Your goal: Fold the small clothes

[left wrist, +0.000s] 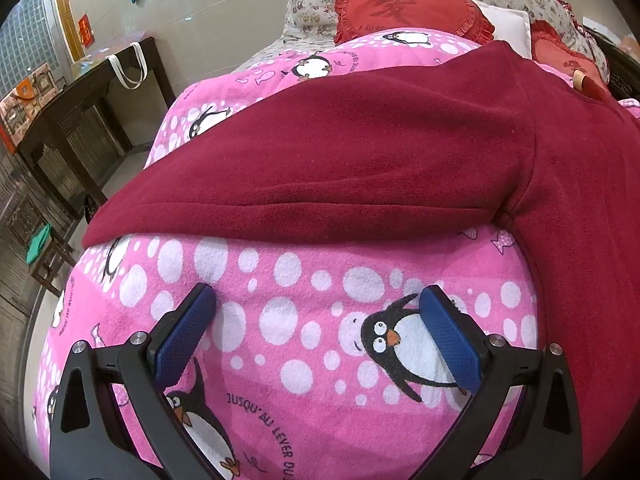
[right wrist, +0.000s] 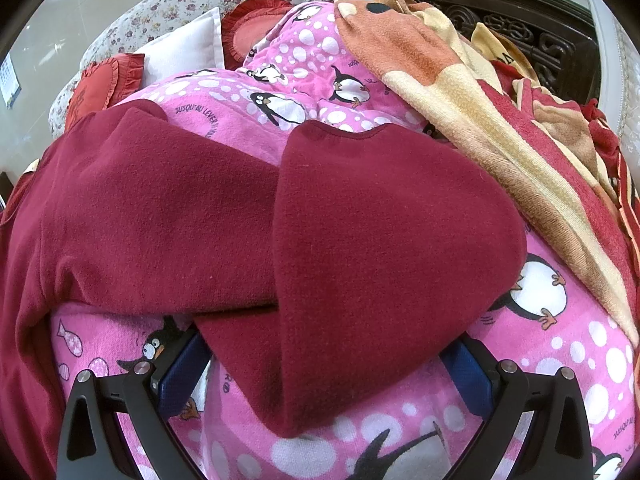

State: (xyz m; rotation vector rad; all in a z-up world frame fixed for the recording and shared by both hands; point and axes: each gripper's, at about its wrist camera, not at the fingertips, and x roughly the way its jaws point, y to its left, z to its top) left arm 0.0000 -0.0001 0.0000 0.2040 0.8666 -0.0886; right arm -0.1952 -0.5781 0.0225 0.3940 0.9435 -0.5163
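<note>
A dark red fleece garment point(left wrist: 360, 152) is being spread across a pink penguin-print blanket point(left wrist: 304, 320), filling the middle band of the left wrist view and running down the right edge of that frame. In the right wrist view a folded flap of the garment point(right wrist: 372, 264) is lying over its body, its rounded tip reaching down into the lower centre of the frame.

The left gripper point(left wrist: 318, 304) is being held released, jaws wide, over bare blanket at the bottom of its frame, just short of the garment's near edge; nothing is being gripped. The right gripper point(right wrist: 320, 356) is likewise being held wide apart, with the flap's tip lying between and over its blue pads point(right wrist: 182, 372), which are not being pressed on it.

By the look of it, one fold is being finished. The next move is judged to call for the near edge to be pinched and carried across.
</note>
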